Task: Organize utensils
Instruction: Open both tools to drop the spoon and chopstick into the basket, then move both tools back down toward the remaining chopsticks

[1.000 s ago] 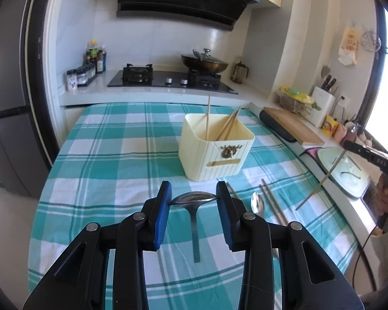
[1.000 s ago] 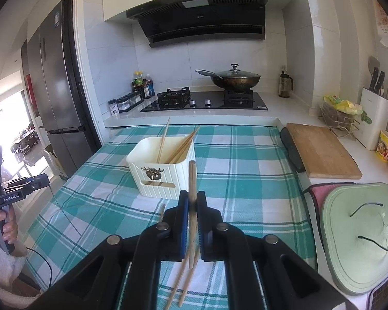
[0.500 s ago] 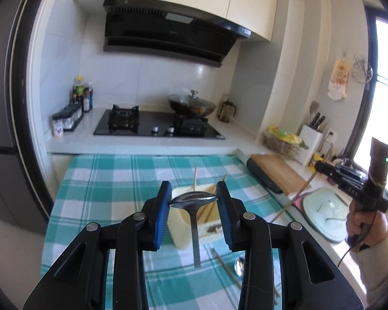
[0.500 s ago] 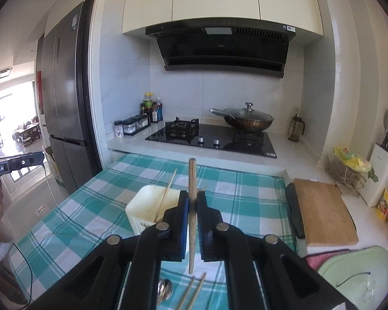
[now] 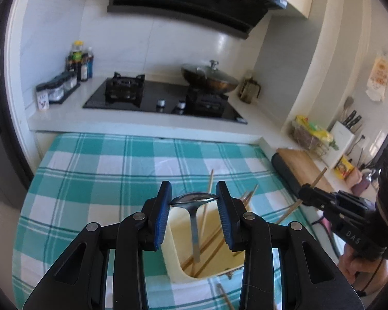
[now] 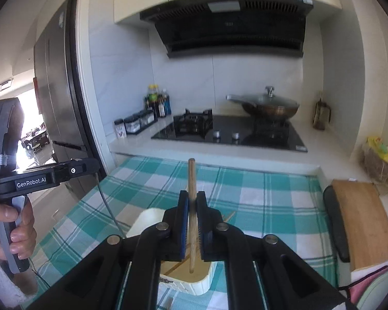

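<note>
My left gripper (image 5: 194,200) is shut on a metal spoon (image 5: 194,206), gripped by its bowl. The handle hangs down over the open cream utensil box (image 5: 174,266), which holds several wooden chopsticks (image 5: 207,248). My right gripper (image 6: 192,210) is shut on a wooden chopstick (image 6: 192,180) that stands nearly upright, its lower end over the same cream box (image 6: 196,284). In the left wrist view the right gripper (image 5: 304,193) comes in from the right with its chopstick (image 5: 319,178). The left gripper's body (image 6: 38,175) and a hand show at the left of the right wrist view.
The box stands on a teal checked tablecloth (image 5: 103,170). Another chopstick (image 5: 223,297) lies on the cloth in front of the box. A wooden cutting board (image 6: 362,222) lies on the counter to the right. Behind the table are a gas hob (image 5: 163,98), a lidded wok (image 5: 209,77) and spice jars (image 5: 57,90).
Both grippers rose from the cloth and moved forward, carrying the spoon and the chopstick. They now hang over the cream box. The utensils left on the cloth fell back out of view.
</note>
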